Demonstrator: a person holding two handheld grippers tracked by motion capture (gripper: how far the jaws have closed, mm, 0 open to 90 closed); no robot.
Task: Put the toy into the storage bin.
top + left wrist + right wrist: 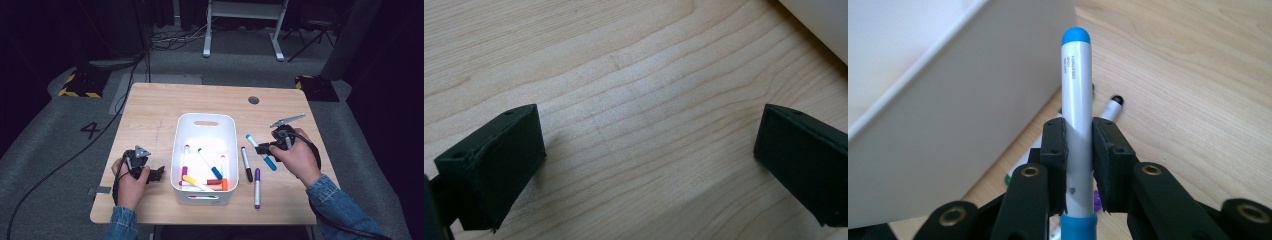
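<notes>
Bench [150, 110]: pale wood, white bin [205, 122] at frame centre.
Right hand-held gripper [263, 146]: clamped on blue marker [261, 152], right of centre.
Left hand-held gripper [159, 173]: spread wide, lower left, holding nothing.

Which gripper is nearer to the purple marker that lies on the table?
Right. The right gripper, shut on a blue marker, is just above and right of the purple marker. The left gripper rests open on the far side of the white bin.
</notes>
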